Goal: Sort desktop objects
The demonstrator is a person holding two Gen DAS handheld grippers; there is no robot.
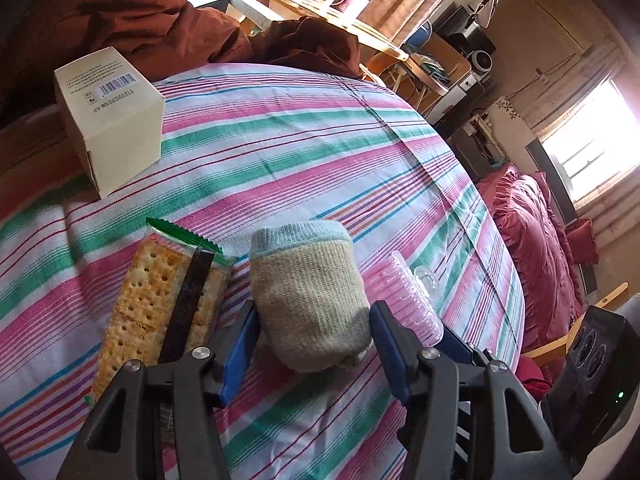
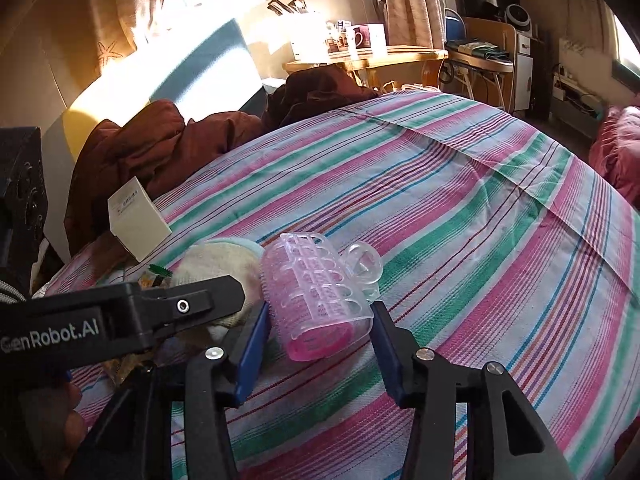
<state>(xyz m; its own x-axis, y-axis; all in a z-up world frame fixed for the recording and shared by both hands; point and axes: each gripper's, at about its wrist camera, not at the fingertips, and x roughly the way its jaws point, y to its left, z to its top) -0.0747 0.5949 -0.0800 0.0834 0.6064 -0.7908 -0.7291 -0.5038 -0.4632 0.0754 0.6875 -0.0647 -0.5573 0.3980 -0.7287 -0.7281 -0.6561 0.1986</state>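
Note:
A rolled beige sock (image 1: 308,300) with a pale blue cuff lies on the striped cloth (image 1: 320,152). My left gripper (image 1: 314,316) holds it, both blue pads against its sides. A packet of crackers (image 1: 160,304) lies just left of it. To the sock's right lies a pink hair curler (image 2: 316,300) in a clear clip, also seen as the curler (image 1: 404,292) in the left wrist view. My right gripper (image 2: 318,320) has its pads touching the curler on both sides. The sock (image 2: 216,264) shows partly behind the left gripper's black body (image 2: 120,320).
A cream cardboard box (image 1: 112,120) stands at the cloth's far left, the same box (image 2: 136,220) in the right wrist view. Brown bedding (image 2: 160,148) is piled behind it. A wooden table with mugs (image 2: 360,40) stands beyond. A red quilt (image 1: 532,240) lies past the right edge.

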